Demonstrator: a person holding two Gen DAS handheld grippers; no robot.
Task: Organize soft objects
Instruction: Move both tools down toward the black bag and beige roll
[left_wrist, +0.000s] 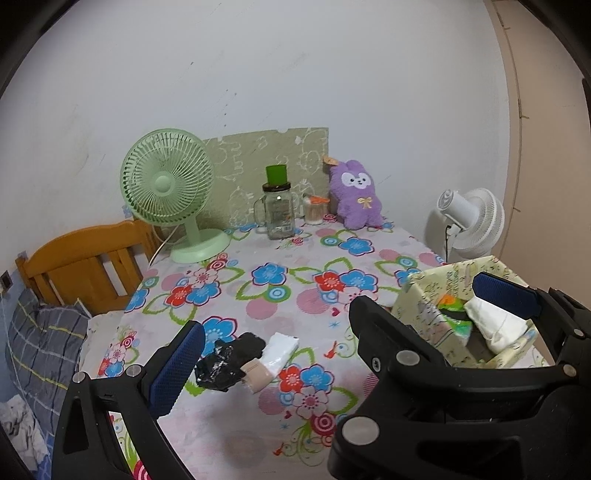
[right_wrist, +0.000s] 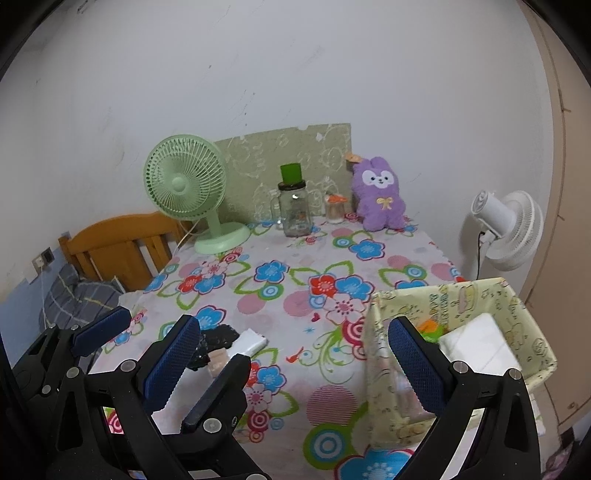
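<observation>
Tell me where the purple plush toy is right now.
The purple plush toy stands at the table's far edge against the wall, just right of the small jar and glass mug.

Black angular plastic frames on both the left gripper (left_wrist: 340, 332) and the right gripper (right_wrist: 295, 365), studded with round silver rivets and small dark screws, ending in fingers (left_wrist: 177, 369) faced with blue knurled rubber pads (right_wrist: 415, 365).
</observation>
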